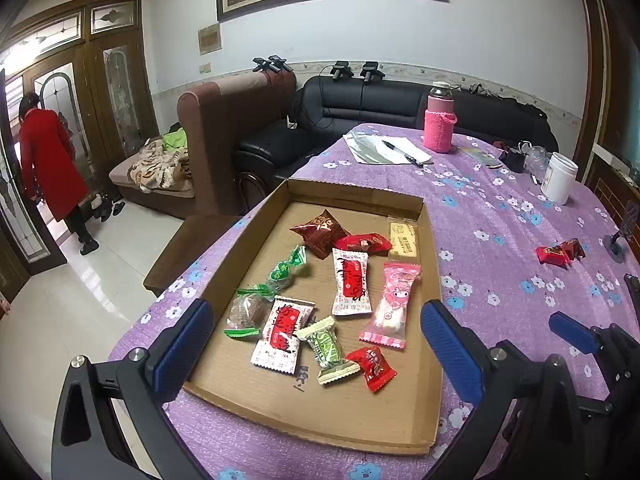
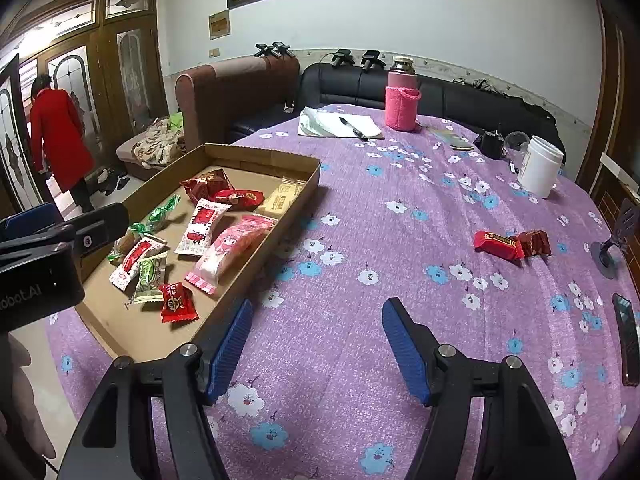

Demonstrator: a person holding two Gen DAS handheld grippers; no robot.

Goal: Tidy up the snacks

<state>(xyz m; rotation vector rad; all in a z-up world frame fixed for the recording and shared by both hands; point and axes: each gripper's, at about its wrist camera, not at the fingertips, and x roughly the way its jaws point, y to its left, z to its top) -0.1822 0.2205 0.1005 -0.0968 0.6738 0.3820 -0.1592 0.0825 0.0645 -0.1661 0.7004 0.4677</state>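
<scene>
A shallow cardboard tray (image 1: 430, 240) lies on the purple flowered tablecloth and holds several wrapped snacks, among them a pink marshmallow pack (image 1: 390, 304) and a small red candy (image 1: 372, 368). My left gripper (image 1: 316, 332) is open and empty, hovering over the tray's near end. The tray also shows in the right wrist view (image 2: 308, 188). Two loose snacks, a red one (image 2: 496, 244) and a dark red one (image 2: 534, 242), lie on the cloth at the right. My right gripper (image 2: 316, 344) is open and empty above bare cloth, right of the tray.
At the table's far side stand a pink sleeved bottle (image 2: 402, 98), paper with a pen (image 2: 348, 126) and a white jar (image 2: 538, 170). A dark phone (image 2: 628, 336) lies near the right edge. Sofas stand behind the table. A person in red (image 1: 50, 168) stands by the door.
</scene>
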